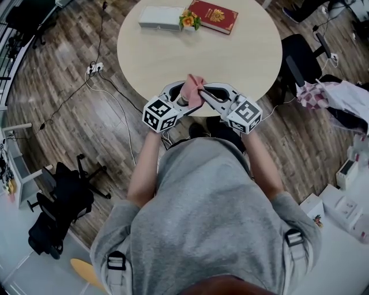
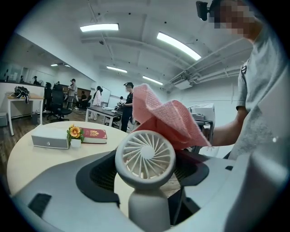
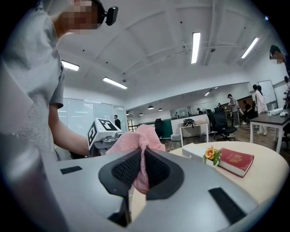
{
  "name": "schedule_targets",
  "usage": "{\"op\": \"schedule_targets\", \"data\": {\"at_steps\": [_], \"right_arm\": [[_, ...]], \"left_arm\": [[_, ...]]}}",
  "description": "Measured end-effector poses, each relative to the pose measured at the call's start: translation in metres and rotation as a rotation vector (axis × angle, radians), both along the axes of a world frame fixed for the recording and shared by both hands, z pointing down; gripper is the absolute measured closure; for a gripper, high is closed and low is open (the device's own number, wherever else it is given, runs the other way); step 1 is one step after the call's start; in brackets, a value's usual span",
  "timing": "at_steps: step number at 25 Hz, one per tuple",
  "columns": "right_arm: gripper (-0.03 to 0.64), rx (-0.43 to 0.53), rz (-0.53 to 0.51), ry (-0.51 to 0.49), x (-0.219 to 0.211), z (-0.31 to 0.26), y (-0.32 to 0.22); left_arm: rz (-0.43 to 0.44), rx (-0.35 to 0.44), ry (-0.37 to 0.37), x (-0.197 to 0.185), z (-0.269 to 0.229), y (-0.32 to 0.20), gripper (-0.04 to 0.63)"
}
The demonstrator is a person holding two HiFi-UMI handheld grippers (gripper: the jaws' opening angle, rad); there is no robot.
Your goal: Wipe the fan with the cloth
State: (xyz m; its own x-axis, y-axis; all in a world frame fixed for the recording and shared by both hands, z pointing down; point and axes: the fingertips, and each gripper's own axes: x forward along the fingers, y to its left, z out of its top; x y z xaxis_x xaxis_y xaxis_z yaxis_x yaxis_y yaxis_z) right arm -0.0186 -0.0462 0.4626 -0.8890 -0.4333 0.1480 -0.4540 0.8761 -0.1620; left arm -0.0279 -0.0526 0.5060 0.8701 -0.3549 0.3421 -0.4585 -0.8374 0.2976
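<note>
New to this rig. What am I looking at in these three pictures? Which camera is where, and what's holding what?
There's no robot here: a person holds a two-jaw gripper in each hand. The head view comes from a camera on the person's head, looking down. The other two come from cameras riding on each gripper, looking along its jaws.

The left gripper is shut on the stem of a small white fan. The right gripper is shut on a pink cloth, bunched just behind the fan's head. Both are held over the near edge of a round table. At its far side lie a white box, a small flower and a red book.

The cubes with square markers are part of the grippers.
</note>
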Motion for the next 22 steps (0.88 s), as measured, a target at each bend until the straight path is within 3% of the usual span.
{"op": "schedule_targets", "data": {"at_steps": [6,14,22], "right_arm": [[0.586,-0.018,-0.064,-0.034,-0.008,0.003,0.02],[0.586,-0.002,0.003,-0.022,0.003,0.0,0.015],[0.586,0.021,0.024,-0.015,0.001,-0.011,0.009]], "left_arm": [[-0.021,0.001,0.022,-0.012,-0.005,0.003,0.224],[0.005,-0.013,0.129,-0.011,-0.021,0.018,0.224],[0.138,-0.024,0.144,0.004,-0.025,0.048,0.224]]}}
